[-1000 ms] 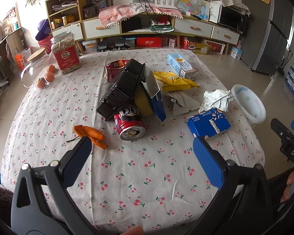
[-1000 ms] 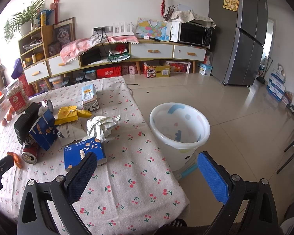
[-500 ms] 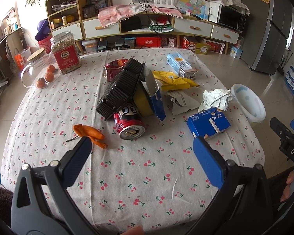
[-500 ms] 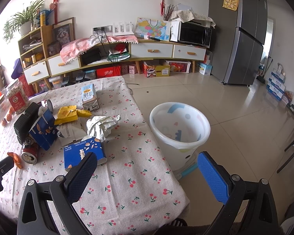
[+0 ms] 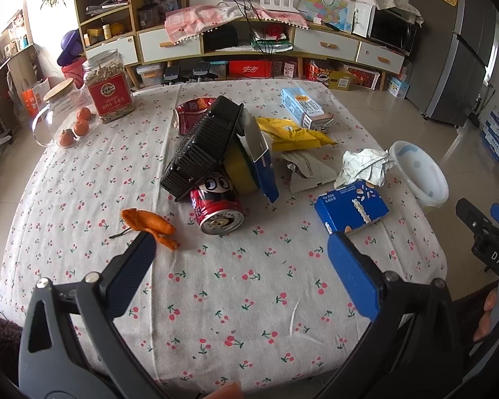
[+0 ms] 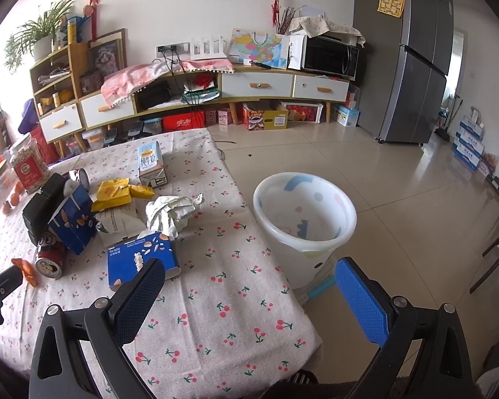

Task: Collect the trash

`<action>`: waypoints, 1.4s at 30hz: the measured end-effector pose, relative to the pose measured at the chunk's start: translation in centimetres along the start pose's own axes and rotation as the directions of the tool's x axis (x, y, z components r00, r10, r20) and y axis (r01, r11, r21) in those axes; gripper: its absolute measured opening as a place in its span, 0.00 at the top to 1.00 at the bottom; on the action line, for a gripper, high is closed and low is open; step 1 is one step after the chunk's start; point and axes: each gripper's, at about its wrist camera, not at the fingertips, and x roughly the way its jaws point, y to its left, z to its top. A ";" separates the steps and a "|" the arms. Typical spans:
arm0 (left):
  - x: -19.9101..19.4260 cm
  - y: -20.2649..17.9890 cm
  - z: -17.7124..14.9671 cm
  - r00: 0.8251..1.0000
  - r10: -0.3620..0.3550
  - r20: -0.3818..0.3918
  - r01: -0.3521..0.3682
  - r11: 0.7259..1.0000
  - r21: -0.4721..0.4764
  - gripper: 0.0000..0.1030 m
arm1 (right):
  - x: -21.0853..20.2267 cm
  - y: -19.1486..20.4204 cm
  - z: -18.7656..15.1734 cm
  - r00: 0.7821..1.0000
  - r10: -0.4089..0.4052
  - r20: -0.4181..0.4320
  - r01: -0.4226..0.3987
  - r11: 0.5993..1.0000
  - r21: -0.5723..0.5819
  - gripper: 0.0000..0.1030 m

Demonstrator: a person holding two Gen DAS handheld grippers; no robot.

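Trash lies on the cherry-print table (image 5: 216, 286): a red can (image 5: 216, 209) on its side, orange peel (image 5: 148, 222), a black tray (image 5: 203, 146), a blue carton (image 5: 351, 206), crumpled paper (image 5: 366, 166), a yellow wrapper (image 5: 296, 136) and a milk carton (image 5: 302, 108). The white bin (image 6: 304, 222) stands on the floor right of the table. My left gripper (image 5: 241, 262) is open and empty above the table's near side. My right gripper (image 6: 249, 286) is open and empty over the table's right edge, near the blue carton (image 6: 141, 259).
A seed jar (image 5: 108, 86), a glass jar (image 5: 55, 113) and small oranges (image 5: 80, 126) stand at the table's far left. Shelves and drawers (image 6: 183, 99) line the back wall; a fridge (image 6: 412, 66) stands at the right. Tiled floor lies beyond the bin.
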 end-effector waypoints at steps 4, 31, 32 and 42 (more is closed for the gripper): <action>0.0 0.2 0.1 1.000 -0.013 -0.013 0.013 1.000 -0.003 0.01 | -0.2 0.0 -0.1 1.000 0.004 0.002 -0.004 1.000 0.002 0.00; 7.2 4.2 8.5 0.980 -0.083 -0.179 0.114 0.978 0.175 0.17 | 5.6 3.1 8.0 0.952 0.173 -0.253 -0.194 0.979 -0.060 0.00; 7.6 4.2 8.4 0.980 -0.075 -0.182 0.109 0.977 0.182 0.20 | 6.1 3.4 8.2 0.948 0.176 -0.263 -0.198 0.978 -0.059 0.00; 9.7 5.5 9.0 0.984 -0.064 -0.167 0.090 0.985 0.148 0.50 | 10.9 6.1 11.1 0.919 0.207 -0.336 -0.237 0.970 -0.050 0.00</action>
